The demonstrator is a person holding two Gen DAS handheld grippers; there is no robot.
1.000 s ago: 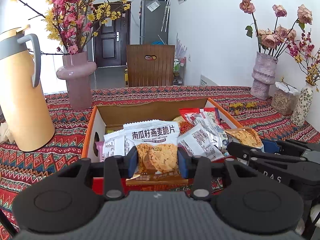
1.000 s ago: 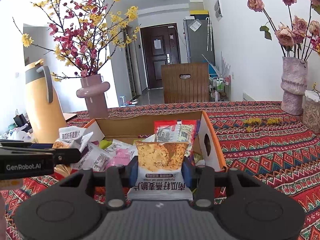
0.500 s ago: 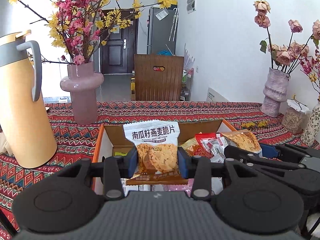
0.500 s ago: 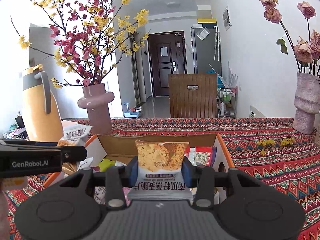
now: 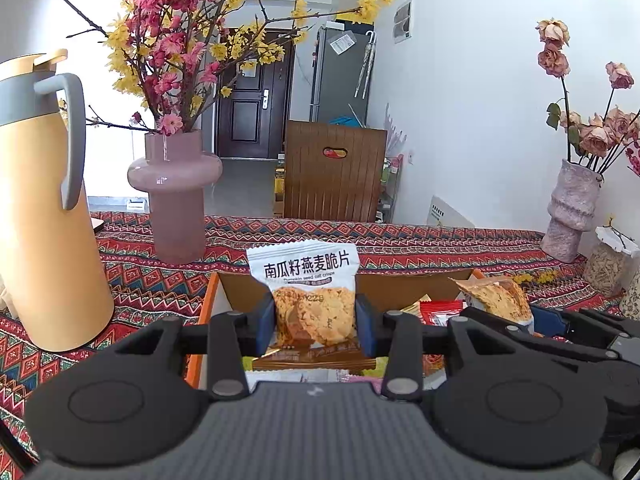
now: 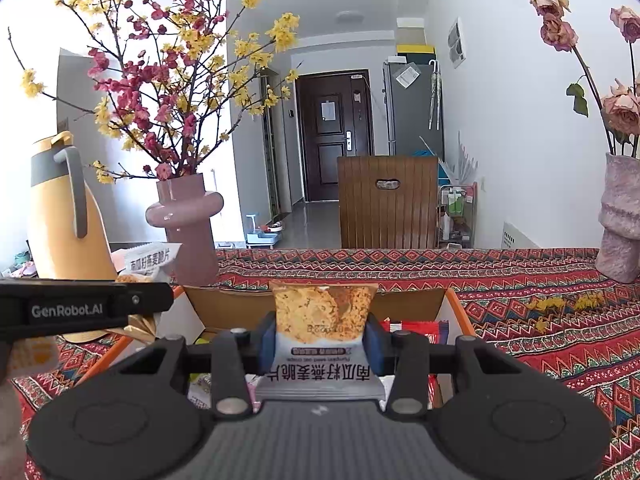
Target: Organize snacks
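Between the blue pads of the left gripper (image 5: 315,322), in the left wrist view, a pumpkin seed oat crisp packet (image 5: 308,300) is clamped at its lower half. The packet stands upright, long axis vertical, white printed header pointing up and away from the tool, brown sealed edge nearest the tool body. Directly beyond and below the fingertips sits an orange-edged cardboard box (image 5: 404,286), open at the top. Red wrappers (image 5: 440,312) lie inside it, right of the pads; pale wrappers show beneath the held packet. To the right, the right gripper (image 5: 538,322) carries a second crisp packet (image 5: 496,298) over the box. Well left of the tool stands a yellow thermos jug (image 5: 44,216); ahead and left, a pink vase (image 5: 176,196) stands on the patterned tablecloth (image 5: 420,240).

In the right wrist view, the right gripper (image 6: 320,344) is clamped on the second crisp packet (image 6: 322,320). This packet is inverted: crisp picture at the top, white header with upside-down print nearest the tool, long axis vertical. The cardboard box (image 6: 412,302) lies just beyond the pads, with red wrappers (image 6: 416,328) to the right. The left gripper (image 6: 150,296) enters from the left with its packet (image 6: 150,262) upright.
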